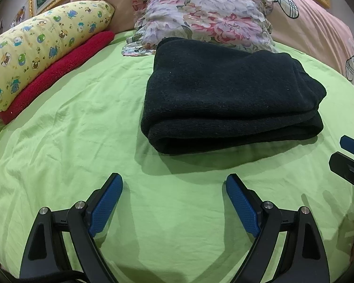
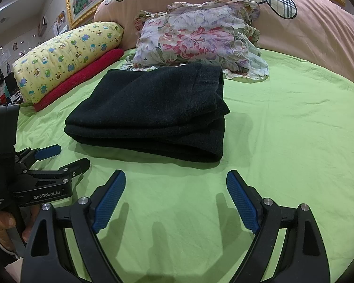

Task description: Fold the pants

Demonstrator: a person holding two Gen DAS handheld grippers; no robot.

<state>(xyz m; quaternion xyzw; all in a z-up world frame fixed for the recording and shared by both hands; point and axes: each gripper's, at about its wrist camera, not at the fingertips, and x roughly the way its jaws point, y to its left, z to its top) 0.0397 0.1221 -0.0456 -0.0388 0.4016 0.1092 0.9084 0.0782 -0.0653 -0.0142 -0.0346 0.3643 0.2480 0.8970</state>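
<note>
With both grippers spread wide and empty, the left gripper (image 1: 174, 180) and right gripper (image 2: 175, 176) hover over the sheet (image 1: 82, 118), the folded pants (image 1: 224, 94) lying just ahead of the fingertips. Looks finished; best only to press the stack flat. Only the right view shows the left tool's hand (image 2: 4, 224).
</note>
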